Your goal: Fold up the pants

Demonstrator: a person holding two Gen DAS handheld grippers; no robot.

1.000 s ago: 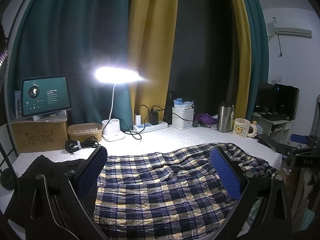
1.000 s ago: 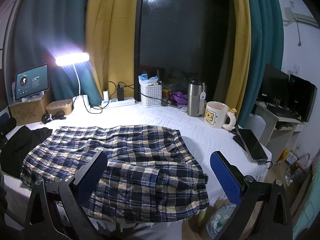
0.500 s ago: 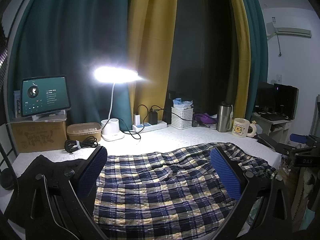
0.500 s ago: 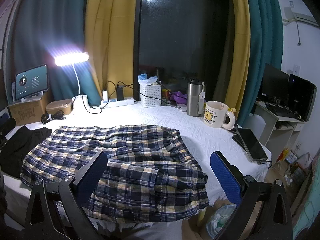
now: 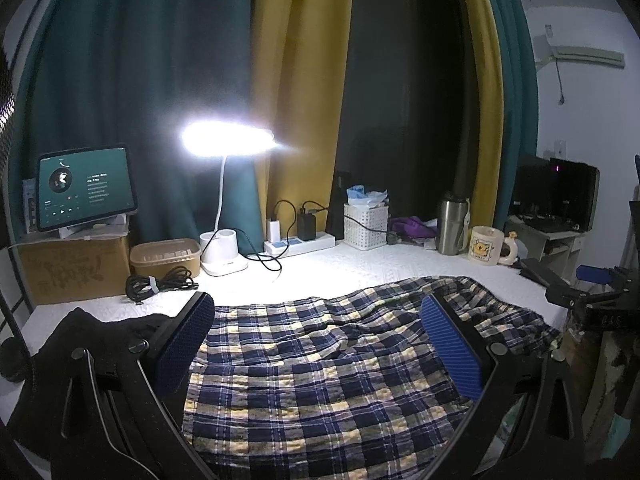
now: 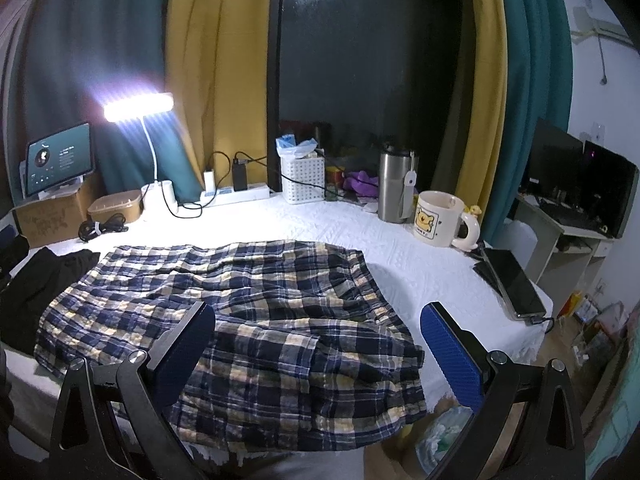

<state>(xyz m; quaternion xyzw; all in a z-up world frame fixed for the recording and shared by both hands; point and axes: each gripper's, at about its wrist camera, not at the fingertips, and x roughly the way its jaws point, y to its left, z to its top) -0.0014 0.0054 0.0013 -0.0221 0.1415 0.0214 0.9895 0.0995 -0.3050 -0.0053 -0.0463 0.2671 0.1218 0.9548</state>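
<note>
At the far left of the right wrist view a black garment (image 6: 28,280) lies on the white counter (image 6: 420,264), its edge touching the plaid pants (image 6: 256,312). The pants fill the middle and lower part of the frame: navy, cream and yellow checks, rumpled, spread flat with one layer lapped over another near the front, the near edge hanging slightly past the counter's front.

The left claw (image 5: 320,344) hovers above the pants with its blue pads spread wide and nothing between them. The right claw (image 6: 316,348) is likewise wide apart and empty, above the near right part of the fabric.

Along the back of the counter, from left to right in the left wrist view: a tablet (image 5: 86,186) with a lit screen propped on a cardboard box (image 5: 74,266), a tan lidded container (image 5: 165,256) with a coiled black cable (image 5: 160,282) in front of it, a white desk lamp (image 5: 226,144) shining brightly, a power strip (image 5: 300,242) with chargers, a white basket (image 5: 366,226), a steel tumbler (image 5: 452,226) and a cream mug (image 5: 486,246).

In the right wrist view a dark phone (image 6: 516,284) lies near the counter's right edge. Behind hang teal and mustard curtains (image 6: 212,60) around a dark window, and at the far right stand monitors (image 6: 580,184) on a small desk.
</note>
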